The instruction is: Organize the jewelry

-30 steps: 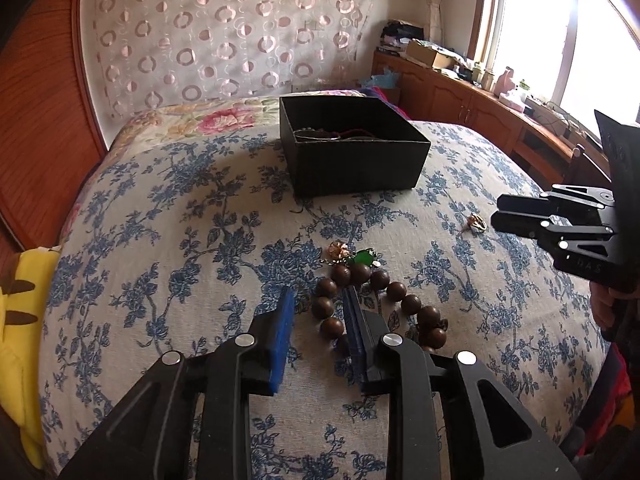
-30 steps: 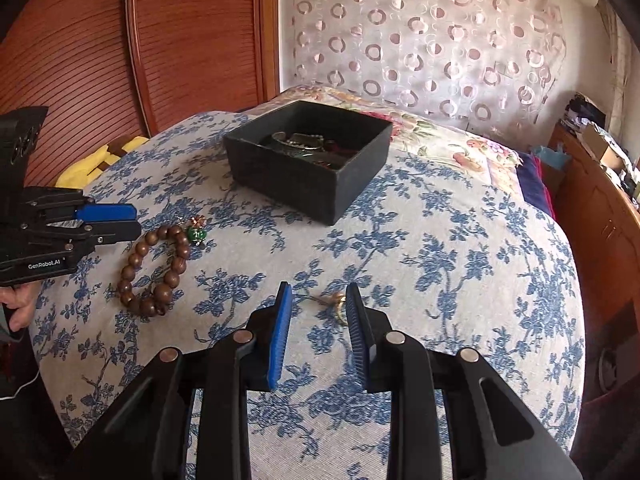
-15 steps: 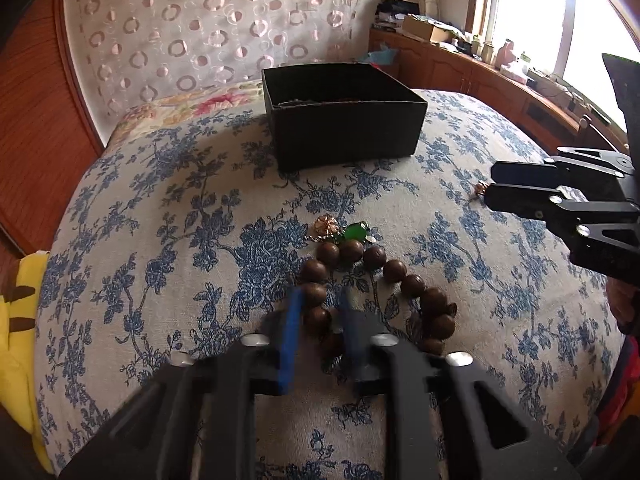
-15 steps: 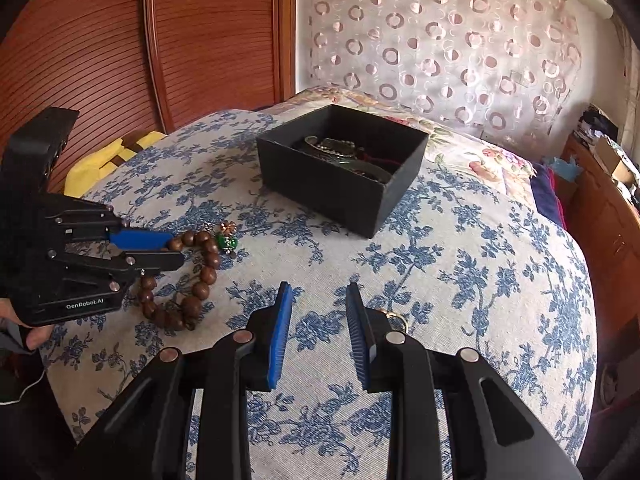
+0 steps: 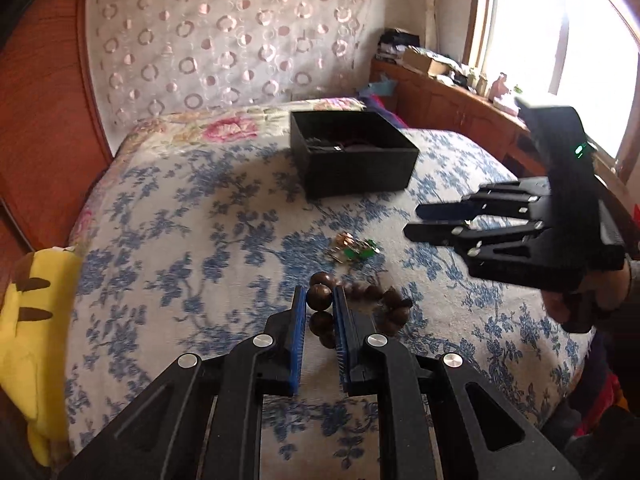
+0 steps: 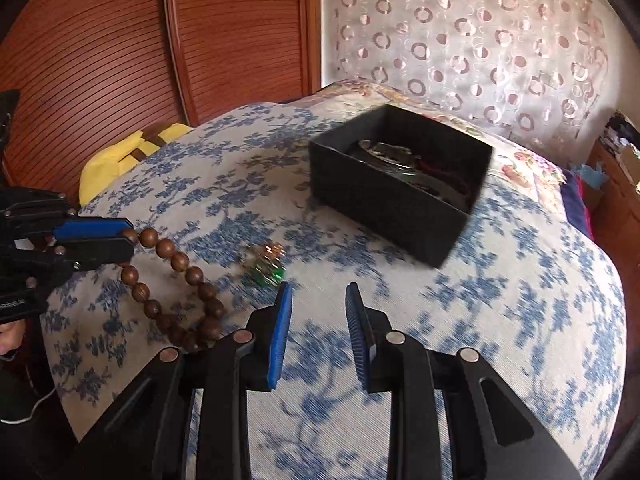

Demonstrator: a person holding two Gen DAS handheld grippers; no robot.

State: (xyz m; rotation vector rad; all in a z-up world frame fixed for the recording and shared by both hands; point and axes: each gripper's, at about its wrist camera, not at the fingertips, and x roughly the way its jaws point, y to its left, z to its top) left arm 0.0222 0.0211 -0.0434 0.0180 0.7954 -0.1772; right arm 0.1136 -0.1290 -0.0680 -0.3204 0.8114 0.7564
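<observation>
Pinching one bead of the bracelet (image 5: 362, 304) in your left claw (image 5: 320, 300), whose jaws had just been closing, you lifted it partly off the bed (image 5: 180, 216) while your right claw (image 6: 318, 308) hovered empty, jaws apart, near the box (image 6: 384, 204).

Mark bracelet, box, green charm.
bracelet (image 6: 179, 261), right wrist view, bead mid-strand
box (image 5: 360, 168), left wrist view, front wall
green charm (image 6: 274, 274), right wrist view, green stone
</observation>
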